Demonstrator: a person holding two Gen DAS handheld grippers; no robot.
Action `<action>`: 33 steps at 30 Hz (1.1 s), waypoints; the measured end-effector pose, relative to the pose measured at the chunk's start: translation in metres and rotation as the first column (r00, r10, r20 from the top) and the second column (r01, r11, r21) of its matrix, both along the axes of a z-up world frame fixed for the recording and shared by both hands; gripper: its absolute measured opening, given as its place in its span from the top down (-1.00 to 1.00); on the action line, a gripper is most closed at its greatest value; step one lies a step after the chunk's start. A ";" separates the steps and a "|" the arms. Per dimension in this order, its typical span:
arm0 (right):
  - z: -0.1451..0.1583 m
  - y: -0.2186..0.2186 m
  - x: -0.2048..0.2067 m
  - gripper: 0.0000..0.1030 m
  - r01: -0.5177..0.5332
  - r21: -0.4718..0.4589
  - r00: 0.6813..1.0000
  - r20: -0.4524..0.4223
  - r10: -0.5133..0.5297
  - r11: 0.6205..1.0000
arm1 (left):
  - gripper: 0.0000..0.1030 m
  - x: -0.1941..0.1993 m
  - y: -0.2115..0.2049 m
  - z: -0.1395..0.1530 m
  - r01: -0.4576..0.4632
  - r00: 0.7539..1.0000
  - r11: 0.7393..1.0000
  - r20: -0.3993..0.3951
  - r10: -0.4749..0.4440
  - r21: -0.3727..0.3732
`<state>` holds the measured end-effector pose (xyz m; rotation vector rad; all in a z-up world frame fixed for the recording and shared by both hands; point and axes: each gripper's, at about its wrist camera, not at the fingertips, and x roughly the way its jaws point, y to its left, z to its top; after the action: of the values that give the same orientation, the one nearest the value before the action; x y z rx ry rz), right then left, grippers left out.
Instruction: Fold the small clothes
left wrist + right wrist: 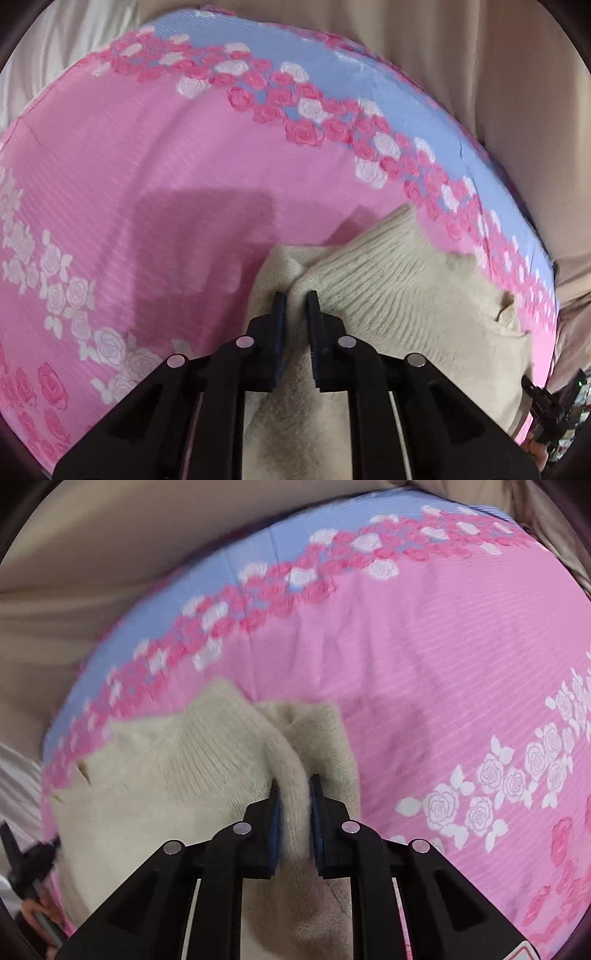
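A cream ribbed knit garment [399,295] lies bunched on a pink bedsheet with roses [147,166]. My left gripper [297,297] is shut on a pinched ridge of the cream knit near its left edge. In the right wrist view the same cream garment [177,768] spreads to the left, and my right gripper [293,782] is shut on a thick fold of it. The other gripper shows small and dark at the lower right edge [546,417] of the left wrist view and at the lower left edge [26,860] of the right wrist view.
The sheet has a blue band [332,62] along its far side, bordered by pink and white roses. Beige fabric [498,74] hangs beyond the bed's far edge. Open pink sheet [461,657] stretches right of the garment.
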<state>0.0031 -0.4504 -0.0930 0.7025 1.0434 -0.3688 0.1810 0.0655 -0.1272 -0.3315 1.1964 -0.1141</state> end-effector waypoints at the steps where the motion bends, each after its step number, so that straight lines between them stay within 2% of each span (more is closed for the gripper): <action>1: 0.019 0.005 -0.005 0.62 0.004 -0.017 0.998 0.056 -0.003 1.000 | 0.75 -0.007 0.002 0.013 -0.006 0.999 1.000 0.032 0.007 -0.030; 3: 0.049 0.018 -0.011 0.61 -0.035 -0.043 0.989 0.140 0.041 0.998 | 0.76 -0.023 0.002 0.044 0.006 0.994 0.997 0.113 0.003 -0.079; 4: 0.057 0.027 -0.011 0.61 -0.078 -0.042 0.985 0.152 0.083 0.996 | 0.71 -0.029 -0.001 0.057 0.020 0.988 0.997 0.157 -0.008 -0.074; 6: 0.050 0.044 0.001 0.61 -0.161 -0.050 0.982 0.096 0.165 0.986 | 0.54 -0.029 -0.016 0.064 0.062 0.981 0.997 0.188 -0.051 -0.055; 8: 0.016 0.056 0.019 0.61 -0.224 -0.088 0.974 -0.042 0.222 0.970 | 0.49 -0.020 -0.036 0.049 0.117 0.983 0.992 0.149 -0.110 -0.041; 9: -0.004 0.056 0.022 0.63 -0.224 -0.086 0.971 -0.106 0.215 0.971 | 0.50 -0.014 -0.047 0.029 0.134 0.987 0.991 0.093 -0.132 -0.017; 10: -0.017 0.052 0.019 0.66 -0.193 -0.060 0.976 -0.119 0.185 0.979 | 0.52 -0.010 -0.053 0.013 0.141 0.989 0.990 0.040 -0.141 -0.010; 11: -0.010 0.048 0.016 0.69 -0.141 -0.044 0.987 -0.086 0.137 0.989 | 0.52 -0.010 -0.055 0.003 0.139 0.990 0.990 0.010 -0.139 -0.008; 12: -0.004 0.046 0.014 0.68 -0.124 -0.028 0.990 -0.077 0.121 0.992 | 0.52 -0.013 -0.055 0.001 0.126 0.992 0.992 0.017 -0.126 -0.011; 13: 0.011 0.048 0.011 0.63 -0.126 -0.024 0.991 -0.041 0.125 0.992 | 0.51 -0.016 -0.052 0.005 0.119 0.993 0.993 0.029 -0.119 -0.019; 15: 0.033 0.058 0.004 0.61 -0.162 -0.076 0.987 0.003 0.162 0.984 | 0.50 -0.025 -0.042 0.015 0.107 0.993 0.993 0.046 -0.105 -0.053; 17: 0.046 0.074 -0.003 0.57 -0.205 -0.088 0.978 0.014 0.207 0.975 | 0.40 -0.041 -0.017 0.023 0.047 0.997 0.994 0.061 -0.041 -0.103; 18: 0.049 0.083 -0.004 0.57 -0.227 -0.081 0.973 0.025 0.229 0.971 | 0.22 -0.047 -0.007 0.023 0.012 0.998 0.993 0.060 -0.005 -0.116; 20: 0.051 0.118 0.002 0.57 -0.318 -0.057 0.946 0.044 0.321 0.946 | 0.11 -0.065 0.027 0.020 -0.101 0.993 0.981 0.043 0.109 -0.168; 22: 0.047 0.157 0.018 0.59 -0.421 -0.034 0.905 0.044 0.422 0.906 | 0.07 -0.077 0.048 0.007 -0.156 0.987 0.970 0.000 0.159 -0.186; 24: 0.042 0.190 0.034 0.64 -0.508 -0.033 0.860 0.031 0.509 0.861 | 0.07 -0.087 0.060 -0.012 -0.184 0.982 0.963 -0.072 0.173 -0.199; 26: 0.031 0.226 0.052 0.66 -0.585 -0.053 0.811 -0.008 0.585 0.809 | 0.06 -0.091 0.060 -0.021 -0.186 0.981 0.960 -0.103 0.167 -0.211; 27: 0.023 0.235 0.060 0.66 -0.605 -0.059 0.796 -0.033 0.604 0.794 | 0.05 -0.092 0.060 -0.025 -0.183 0.981 0.957 -0.110 0.161 -0.227; 29: -0.009 0.251 0.076 0.66 -0.648 -0.051 0.758 -0.142 0.637 0.760 | 0.05 -0.094 0.059 -0.030 -0.184 0.980 0.953 -0.115 0.160 -0.239; 30: -0.016 0.252 0.079 0.67 -0.652 -0.053 0.755 -0.143 0.640 0.756 | 0.03 -0.095 0.059 -0.029 -0.174 0.982 0.956 -0.106 0.153 -0.234; 32: -0.004 0.254 0.084 0.67 -0.633 -0.046 0.769 -0.149 0.621 0.773 | 0.02 -0.094 0.057 -0.028 -0.157 0.985 0.962 -0.105 0.136 -0.225; 33: 0.007 0.254 0.085 0.70 -0.620 -0.037 0.782 -0.113 0.613 0.784 | 0.02 -0.093 0.055 -0.027 -0.146 0.986 0.965 -0.107 0.125 -0.220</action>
<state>0.0885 -0.1963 -0.0860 0.2431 1.2813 0.1389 0.0877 0.1207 -0.1543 -0.6243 1.2511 -0.1177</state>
